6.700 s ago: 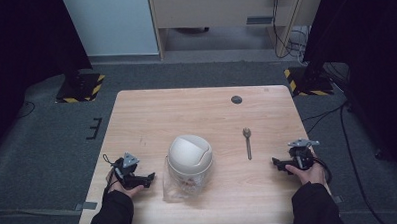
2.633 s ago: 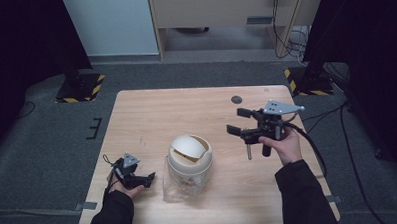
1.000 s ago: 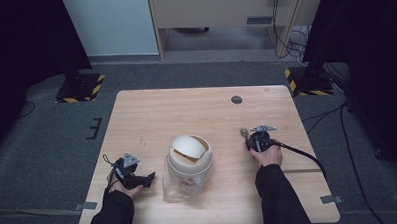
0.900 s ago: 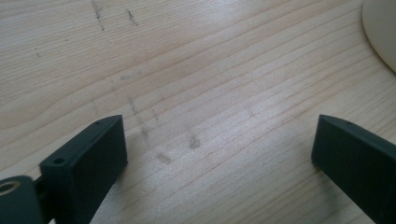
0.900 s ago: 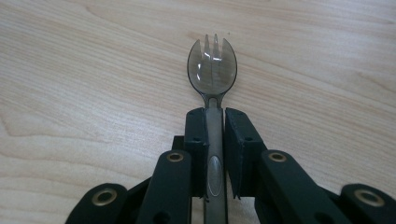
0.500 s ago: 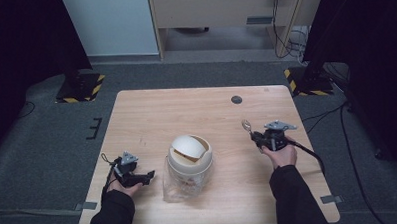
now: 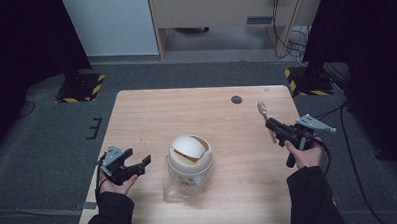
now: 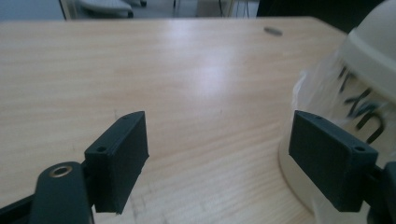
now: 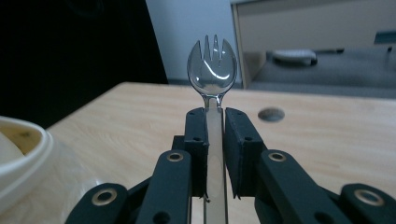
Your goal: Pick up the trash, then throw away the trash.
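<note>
Upright, spork (image 9: pixel 212 84) handle clamped between right gripper (image 9: pixel 215 140) fingers, bowl above

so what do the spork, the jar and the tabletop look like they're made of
The spork looks like clear glossy plastic: the wall shows through its bowl and it carries bright highlights. The jar seems to be clear plastic or glass, which is hard to tell, with a matte cream domed lid, likely plastic. The tabletop shows pale wood grain with a soft sheen, either wood or laminate.
</note>
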### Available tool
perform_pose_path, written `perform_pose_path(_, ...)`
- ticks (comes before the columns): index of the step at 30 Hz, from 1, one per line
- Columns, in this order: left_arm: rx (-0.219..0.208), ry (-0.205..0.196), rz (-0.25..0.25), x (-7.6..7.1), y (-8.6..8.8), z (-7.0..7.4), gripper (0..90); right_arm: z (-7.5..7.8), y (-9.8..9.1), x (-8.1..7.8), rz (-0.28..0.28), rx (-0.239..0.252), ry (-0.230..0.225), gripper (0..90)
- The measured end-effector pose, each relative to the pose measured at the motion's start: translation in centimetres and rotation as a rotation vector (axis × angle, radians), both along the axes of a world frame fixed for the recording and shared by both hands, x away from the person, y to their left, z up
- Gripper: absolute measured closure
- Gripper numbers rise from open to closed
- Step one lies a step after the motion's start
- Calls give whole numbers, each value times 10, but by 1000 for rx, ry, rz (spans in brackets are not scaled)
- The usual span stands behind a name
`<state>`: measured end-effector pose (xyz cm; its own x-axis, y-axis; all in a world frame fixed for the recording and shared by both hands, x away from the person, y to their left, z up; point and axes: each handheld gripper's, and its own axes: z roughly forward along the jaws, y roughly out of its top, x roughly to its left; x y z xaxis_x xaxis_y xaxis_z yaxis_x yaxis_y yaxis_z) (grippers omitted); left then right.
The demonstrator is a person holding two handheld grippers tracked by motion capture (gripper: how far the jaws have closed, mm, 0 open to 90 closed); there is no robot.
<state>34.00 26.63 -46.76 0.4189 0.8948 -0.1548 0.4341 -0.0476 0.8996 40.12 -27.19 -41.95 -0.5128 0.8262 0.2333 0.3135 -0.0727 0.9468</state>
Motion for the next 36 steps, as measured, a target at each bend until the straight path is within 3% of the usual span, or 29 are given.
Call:
perform_pose_path(1, 0, 0, 0, 0, 0, 0, 191, 0, 0, 0, 0, 0, 0, 799)
perform_pose_path(3, -45, -60, 1, -3, -1, 12, 193, 11, -4, -3, 5, 27, -44, 799)
perform_pose_path(5, -70, -96, 4, -5, -1, 20, 196, 18, -5, -5, 11, 40, -71, 799)
perform_pose_path(6, -70, -96, 4, -5, -1, 20, 196, 18, -5, -5, 11, 40, -71, 799)
perform_pose_path(7, -96, -136, 10, -8, -2, 28, 196, 23, -5, -8, 23, 63, -97, 799)
perform_pose_path(8, -96, -136, 10, -8, -2, 28, 196, 26, -4, -9, 26, 76, -108, 799)
perform_pose_path(9, -120, -171, 14, -11, -3, 35, 198, 28, -4, -10, 32, 82, -116, 799)
perform_pose_path(15, -151, -232, -20, -17, -12, 57, 227, 40, 8, -16, 75, 65, -154, 799)
perform_pose_path(18, -164, -242, -33, -20, -16, 62, 252, 43, 12, -19, 92, 61, -161, 799)
perform_pose_path(23, -235, -293, -49, -24, -27, 83, 280, 52, 20, -25, 126, 59, -193, 799)
perform_pose_path(25, -245, -301, -59, -21, -32, 89, 283, 54, 24, -27, 138, 54, -200, 799)
perform_pose_path(36, -248, -328, -132, -8, -66, 111, 321, 58, 37, -33, 183, 35, -218, 799)
